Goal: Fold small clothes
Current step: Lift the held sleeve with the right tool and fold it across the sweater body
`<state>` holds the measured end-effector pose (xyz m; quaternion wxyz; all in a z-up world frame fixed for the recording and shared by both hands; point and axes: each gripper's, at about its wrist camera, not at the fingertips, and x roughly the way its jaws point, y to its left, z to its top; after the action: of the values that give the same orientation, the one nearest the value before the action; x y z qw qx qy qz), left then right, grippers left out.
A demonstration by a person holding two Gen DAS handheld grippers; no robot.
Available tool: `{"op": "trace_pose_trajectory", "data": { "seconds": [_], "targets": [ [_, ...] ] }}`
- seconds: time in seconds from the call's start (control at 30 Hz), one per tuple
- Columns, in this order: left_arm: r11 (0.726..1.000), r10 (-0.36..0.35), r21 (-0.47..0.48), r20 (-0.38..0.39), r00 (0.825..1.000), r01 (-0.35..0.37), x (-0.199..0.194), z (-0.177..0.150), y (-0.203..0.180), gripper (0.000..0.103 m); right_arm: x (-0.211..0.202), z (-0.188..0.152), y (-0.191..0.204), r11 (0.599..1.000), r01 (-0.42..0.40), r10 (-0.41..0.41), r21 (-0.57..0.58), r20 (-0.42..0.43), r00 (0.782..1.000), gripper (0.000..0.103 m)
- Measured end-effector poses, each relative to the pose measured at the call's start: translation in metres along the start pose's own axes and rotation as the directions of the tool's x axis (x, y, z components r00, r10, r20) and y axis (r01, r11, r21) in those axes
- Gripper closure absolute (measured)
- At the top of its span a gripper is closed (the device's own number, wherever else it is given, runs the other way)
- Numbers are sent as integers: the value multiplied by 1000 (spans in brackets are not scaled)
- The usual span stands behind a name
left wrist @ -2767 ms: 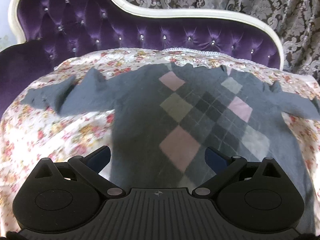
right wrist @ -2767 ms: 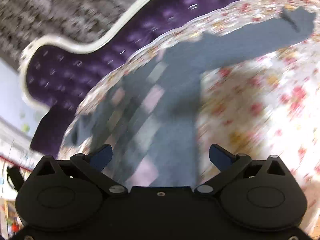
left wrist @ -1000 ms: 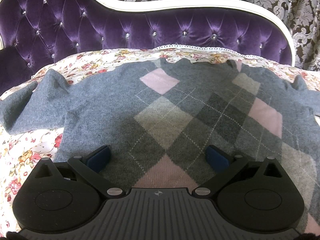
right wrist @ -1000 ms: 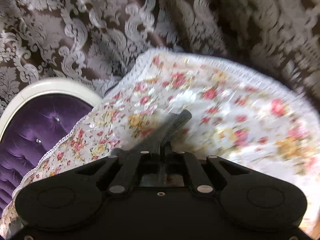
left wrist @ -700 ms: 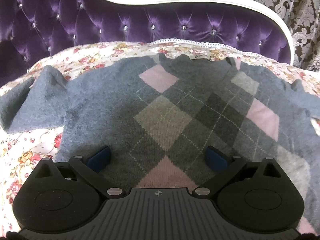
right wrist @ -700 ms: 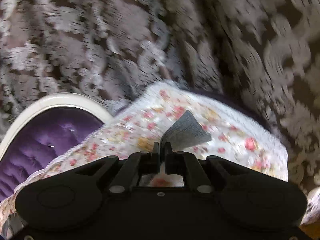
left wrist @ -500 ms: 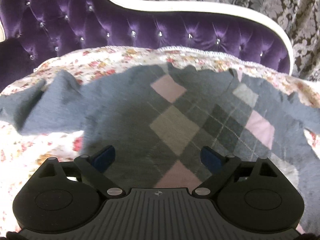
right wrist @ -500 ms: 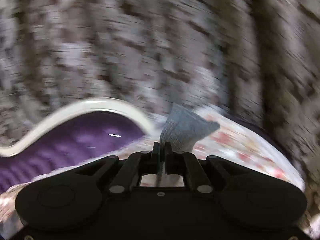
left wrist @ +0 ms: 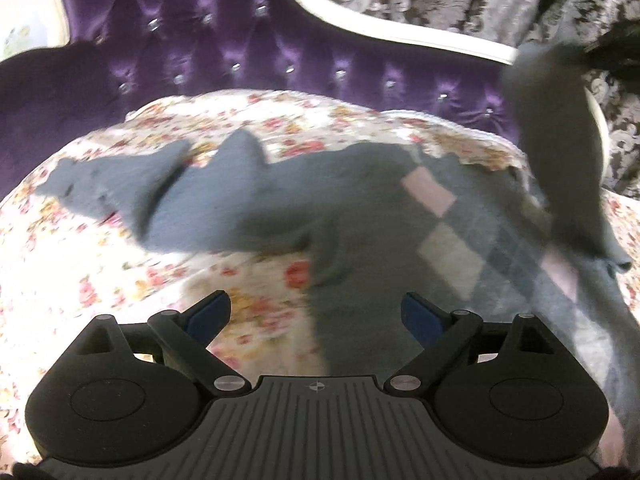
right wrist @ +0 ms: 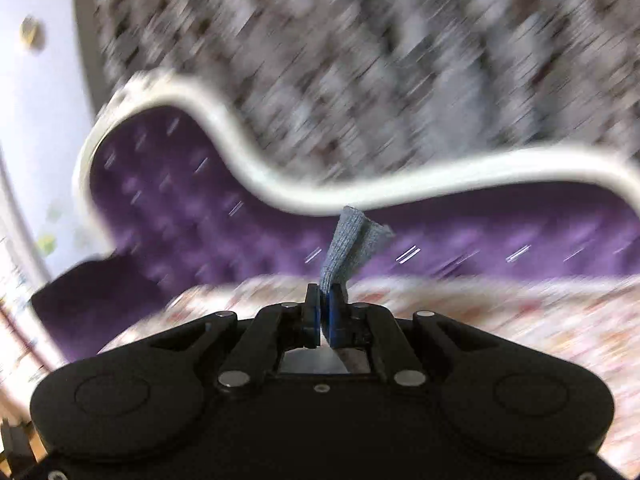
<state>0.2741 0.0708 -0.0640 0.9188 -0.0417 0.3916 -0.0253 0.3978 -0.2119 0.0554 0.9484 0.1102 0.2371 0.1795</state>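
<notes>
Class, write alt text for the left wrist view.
A grey argyle sweater lies on a floral cover, its right sleeve lifted. The open left gripper hovers above it; a purple tufted sofa back stands behind.

Your grey argyle sweater [left wrist: 360,240] is lying flat on the floral cover; its right sleeve [left wrist: 560,152] is hanging lifted.

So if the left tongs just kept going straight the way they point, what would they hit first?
Probably the grey sweater: the open left tongs aim at its side edge, where it meets the floral cover. Blur leaves depth uncertain.
</notes>
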Motion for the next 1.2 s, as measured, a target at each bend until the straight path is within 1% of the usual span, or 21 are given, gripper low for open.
{"op": "trace_pose_trajectory", "data": {
  "seconds": [0.03,0.1,0.17,0.27,0.3,0.33,0.37,0.4,0.43,0.53,0.63,0.73,0.83,0.9,0.97,1.03,1.07,1.1,1.2],
  "targets": [
    [1000,2,-7,-5,1000,-2,0,-1,6,10,21,-13,12,1000,-27,26,-7,-29,999,93],
    [1000,12,-13,-15,1000,-12,2,-2,15,10,54,-40,33,997,-40,35,-59,-84,996,92],
    [1000,24,-15,-22,999,-25,3,-3,22,10,85,-70,45,995,-76,64,-67,-163,985,89],
    [999,23,-26,-33,999,-24,2,-3,35,10,95,-99,45,994,-106,98,-32,-199,975,85],
    [999,21,-28,-35,999,-22,3,-2,37,10,91,-106,43,994,-105,98,-26,-201,975,72],
    [999,20,-28,-34,999,-21,4,1,38,10,85,-110,36,995,-94,89,-18,-194,977,62],
    [999,21,-25,-30,999,-22,3,3,39,10,79,-113,30,997,-82,78,-10,-181,980,46],
    [1000,23,-21,-25,999,-24,3,6,38,10,71,-114,22,998,-65,65,6,-162,985,39],
    [1000,24,-17,-20,1000,-24,5,10,36,10,60,-115,11,998,-47,51,29,-140,989,39],
    [1000,15,-2,-8,1000,-15,12,22,24,10,36,-120,-22,995,36,-25,92,-120,992,39],
    [1000,-10,15,13,1000,9,20,35,7,10,27,-128,-47,984,110,-94,141,-117,989,39],
    [999,-33,30,45,998,32,27,46,-16,10,15,-141,-65,972,171,-151,160,-131,980,39],
    [998,-38,43,80,996,35,36,55,-39,10,8,-157,-72,968,195,-175,157,-133,976,39],
    [998,-32,53,99,995,27,42,59,-51,10,6,-166,-74,968,194,-173,159,-134,976,39],
    [998,-8,67,111,994,0,49,62,-61,10,2,-170,-71,971,191,-176,141,-114,978,39],
    [996,38,73,100,994,-46,60,64,-66,10,2,-170,-68,974,189,-176,121,-109,978,39],
    [995,65,73,86,994,-72,65,64,-67,10,1,-171,-68,975,188,-176,115,-108,978,39],
    [991,107,72,63,992,-112,71,62,-65,10,1,-172,-68,976,186,-175,113,-108,979,39],
    [978,197,67,5,980,-197,83,51,-51,10,-2,-173,-72,976,175,-163,130,-99,982,39]
  ]
}}
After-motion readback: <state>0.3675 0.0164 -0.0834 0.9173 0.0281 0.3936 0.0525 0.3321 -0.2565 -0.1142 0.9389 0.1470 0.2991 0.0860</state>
